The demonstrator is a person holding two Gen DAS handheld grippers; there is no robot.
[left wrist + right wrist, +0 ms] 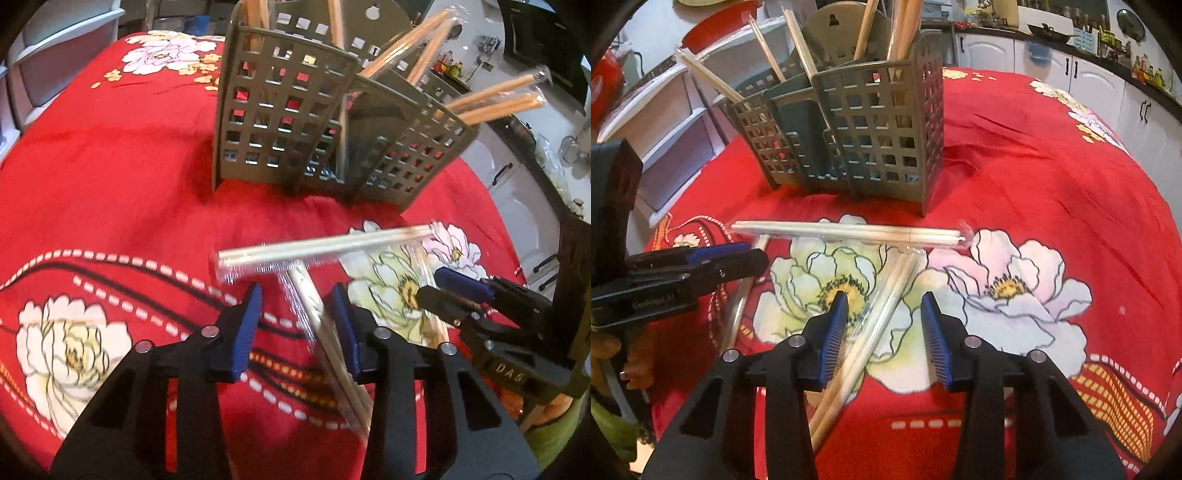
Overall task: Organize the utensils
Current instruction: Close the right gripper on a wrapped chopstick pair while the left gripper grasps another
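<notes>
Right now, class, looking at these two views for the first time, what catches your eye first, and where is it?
The bright red floral tablecloth fills both views. On it stands a grey lattice utensil holder with wrapped chopsticks poking out. In front of it, wrapped chopstick pairs lie crossed, with the open right gripper just above one.

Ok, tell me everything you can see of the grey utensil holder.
The utensil holder is grey plastic with square-grid walls, split into several compartments, with a taller back plate that has a hanging hole. It stands upright on the red flowered tablecloth, beyond both claws, which do not touch it. Wrapped chopsticks lean out of its compartments. More wrapped pairs lie on the cloth before it.
</notes>
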